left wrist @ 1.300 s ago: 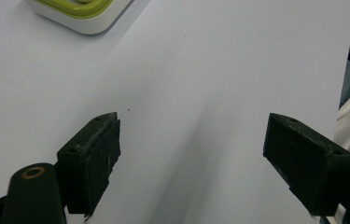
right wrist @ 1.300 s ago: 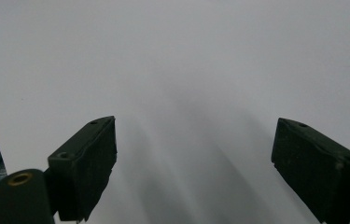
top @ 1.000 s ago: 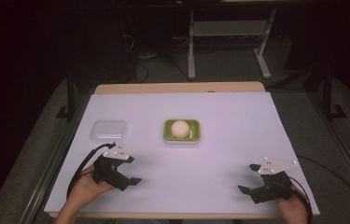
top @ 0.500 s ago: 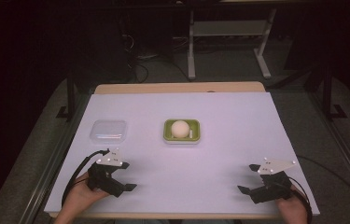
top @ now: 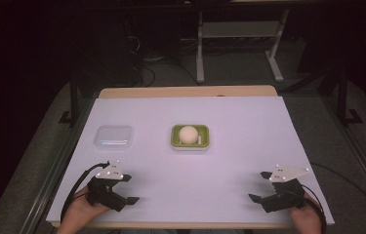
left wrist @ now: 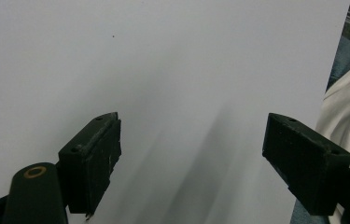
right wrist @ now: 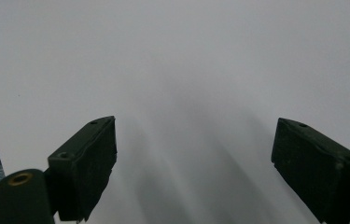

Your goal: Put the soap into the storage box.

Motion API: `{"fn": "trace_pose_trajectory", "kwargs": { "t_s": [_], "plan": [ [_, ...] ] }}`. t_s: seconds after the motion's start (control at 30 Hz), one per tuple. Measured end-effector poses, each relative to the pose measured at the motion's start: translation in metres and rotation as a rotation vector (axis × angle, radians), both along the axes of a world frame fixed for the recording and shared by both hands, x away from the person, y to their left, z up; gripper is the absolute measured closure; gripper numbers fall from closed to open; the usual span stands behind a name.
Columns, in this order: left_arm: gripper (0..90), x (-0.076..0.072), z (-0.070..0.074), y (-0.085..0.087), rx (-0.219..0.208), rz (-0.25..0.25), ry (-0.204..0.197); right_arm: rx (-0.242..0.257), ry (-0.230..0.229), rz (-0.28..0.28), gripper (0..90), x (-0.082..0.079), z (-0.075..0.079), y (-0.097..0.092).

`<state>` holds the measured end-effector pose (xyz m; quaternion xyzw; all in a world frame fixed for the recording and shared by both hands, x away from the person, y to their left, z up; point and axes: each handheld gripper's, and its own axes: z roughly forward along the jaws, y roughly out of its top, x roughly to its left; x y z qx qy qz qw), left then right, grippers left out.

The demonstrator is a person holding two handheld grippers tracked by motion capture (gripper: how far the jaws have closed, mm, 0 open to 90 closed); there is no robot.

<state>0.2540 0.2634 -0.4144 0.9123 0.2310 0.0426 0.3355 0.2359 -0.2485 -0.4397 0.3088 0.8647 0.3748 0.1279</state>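
Worktop point(top: 249, 126) with a white sheet runs across the high view, a strip of bare wood showing along its 12 o'clock edge. Near the middle of the sheet, slightly toward 12 o'clock, sits a green tray point(top: 190, 143) with a pale round ball point(top: 188, 133) resting inside it and a small white piece just beside the ball at its 3 o'clock. Well apart from the tray, at its 9 o'clock, lies a clear plastic lidded box point(top: 113, 136), flat on the sheet.

Down at 7 o'clock the left gripper point(top: 126, 189) is held by the person's left hand point(top: 79, 210) low over the sheet, its fingers spread wide with nothing between them; the left gripper view shows bare white sheet between its fingers point(left wrist: 91, 161), and a pale sleeve point(left wrist: 347, 112) past the sheet's edge at 3 o'clock. At 5 o'clock the right gripper point(top: 261, 185) sits in the right hand point(top: 308, 218), its fingers also spread and empty; the right gripper view shows plain sheet between its fingers point(right wrist: 83, 168). Both grippers are well apart from the tray and the box, and a black cable trails from each
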Motion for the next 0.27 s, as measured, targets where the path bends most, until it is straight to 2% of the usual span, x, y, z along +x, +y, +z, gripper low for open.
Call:
{"fn": "trace_pose_trajectory", "kwargs": {
  "t_s": [0.07, 0.27],
  "plan": [
    [19.0, -0.003, -0.002, 0.001, -0.01, 0.011, 0.002, 0.002, -0.002, 0.0, 13.4, 0.0, 0.0, 0.0],
    [19.0, -0.012, -0.005, 0.005, 0.005, 0.013, -0.009, 0.014, -0.011, 0.002, 13.3, -0.002, 0.002, -0.001]
  ]
}}
